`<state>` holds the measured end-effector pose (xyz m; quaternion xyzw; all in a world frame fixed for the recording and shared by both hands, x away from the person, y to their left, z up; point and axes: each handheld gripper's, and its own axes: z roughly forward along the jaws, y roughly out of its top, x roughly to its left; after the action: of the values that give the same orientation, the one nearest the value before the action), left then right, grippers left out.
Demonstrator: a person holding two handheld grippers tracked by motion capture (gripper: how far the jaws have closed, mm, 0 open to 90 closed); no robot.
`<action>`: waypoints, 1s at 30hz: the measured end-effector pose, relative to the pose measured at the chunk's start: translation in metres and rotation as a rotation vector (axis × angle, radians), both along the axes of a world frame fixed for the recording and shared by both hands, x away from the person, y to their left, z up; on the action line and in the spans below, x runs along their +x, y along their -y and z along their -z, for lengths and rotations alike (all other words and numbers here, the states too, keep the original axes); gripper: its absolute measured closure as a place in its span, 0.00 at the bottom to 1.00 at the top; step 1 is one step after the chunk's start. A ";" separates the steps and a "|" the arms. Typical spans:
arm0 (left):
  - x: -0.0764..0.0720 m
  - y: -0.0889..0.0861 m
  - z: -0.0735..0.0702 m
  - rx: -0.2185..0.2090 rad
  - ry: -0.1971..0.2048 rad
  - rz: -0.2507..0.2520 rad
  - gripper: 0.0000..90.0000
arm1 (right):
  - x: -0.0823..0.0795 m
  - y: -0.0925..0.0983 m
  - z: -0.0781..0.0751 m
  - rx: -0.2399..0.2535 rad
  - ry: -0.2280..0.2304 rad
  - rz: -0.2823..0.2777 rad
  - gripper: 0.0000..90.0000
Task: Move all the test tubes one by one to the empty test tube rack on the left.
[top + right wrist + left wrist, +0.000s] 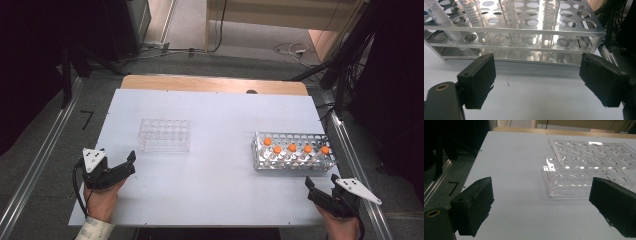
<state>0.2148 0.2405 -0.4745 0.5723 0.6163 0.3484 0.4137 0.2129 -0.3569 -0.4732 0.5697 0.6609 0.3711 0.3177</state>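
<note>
Orange-capped tubes [292, 148] stand in the metal rack [260, 157] just ahead of the right gripper [311, 189], jaws wide and empty, likely poised to pick; the clear rack [165, 135] waits ahead of the open left gripper [131, 162] on the bench [210, 185].

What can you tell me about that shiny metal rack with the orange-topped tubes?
The metal rack is a silvery box frame of thin plates punched with round holes, standing flat on the white table at its right side. Five clear tubes with printed scale marks and orange caps stand upright in one row; the other holes look empty. The right gripper waits just before it, jaws open, not touching.
</note>
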 end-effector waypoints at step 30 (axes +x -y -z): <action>0.002 -0.001 0.000 -0.010 0.011 0.006 0.06 | 0.015 0.005 -0.013 0.043 0.044 0.024 0.30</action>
<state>0.2168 0.2414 -0.4748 0.5702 0.6142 0.3472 0.4208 0.2276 -0.3619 -0.4604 0.5757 0.6389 0.3939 0.3243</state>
